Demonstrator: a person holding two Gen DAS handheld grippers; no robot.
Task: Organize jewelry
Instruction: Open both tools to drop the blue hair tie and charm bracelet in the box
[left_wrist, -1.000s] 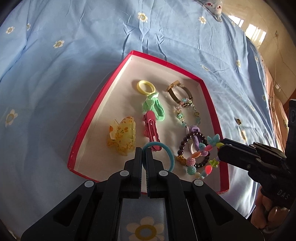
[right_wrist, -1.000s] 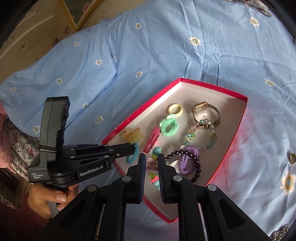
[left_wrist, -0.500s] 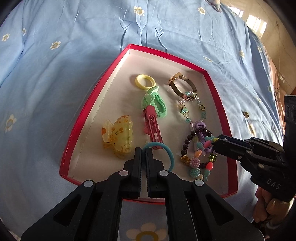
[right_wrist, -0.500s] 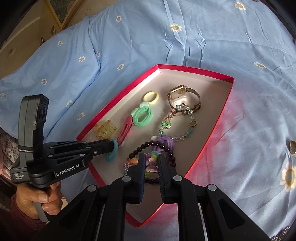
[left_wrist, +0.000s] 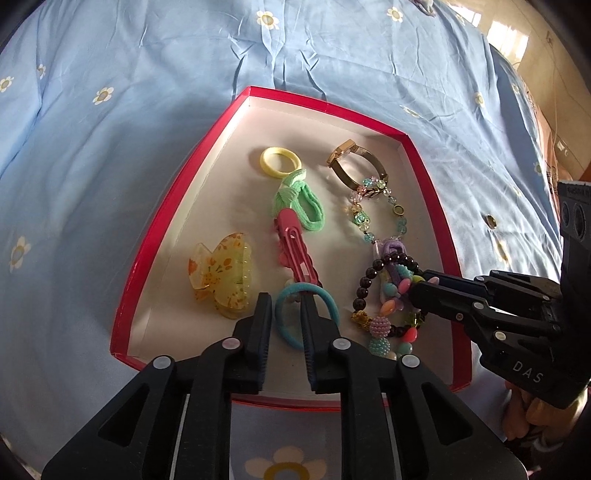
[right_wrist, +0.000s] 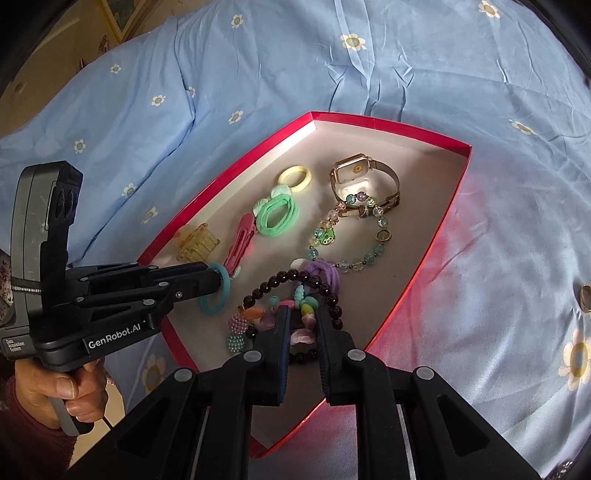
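Observation:
A red box (left_wrist: 173, 206) (right_wrist: 436, 133) on the blue bedsheet holds the jewelry. My left gripper (left_wrist: 286, 301) is open over its near edge; the teal hair tie (left_wrist: 328, 301) (right_wrist: 216, 295) lies around the right finger. My right gripper (right_wrist: 304, 314) is open around the colourful bead bracelet (right_wrist: 310, 308) (left_wrist: 388, 308), which lies with a dark bead bracelet (right_wrist: 295, 275) and a purple hair tie (right_wrist: 325, 271). Farther in lie a yellow claw clip (left_wrist: 221, 271), a pink clip (left_wrist: 295, 247), a green hair tie (left_wrist: 303, 206), a yellow ring (left_wrist: 280, 162), a gold watch (left_wrist: 358, 162) and a crystal bracelet (left_wrist: 380, 214).
The blue flowered bedsheet (left_wrist: 129, 92) surrounds the box. A small round metal item (left_wrist: 491, 220) lies on the sheet right of the box, and it shows in the right wrist view (right_wrist: 585, 295). A wall and floor show at the frame edges.
Both grippers moved lower into the box and opened. The teal hair tie and the colourful bracelet are no longer pinched.

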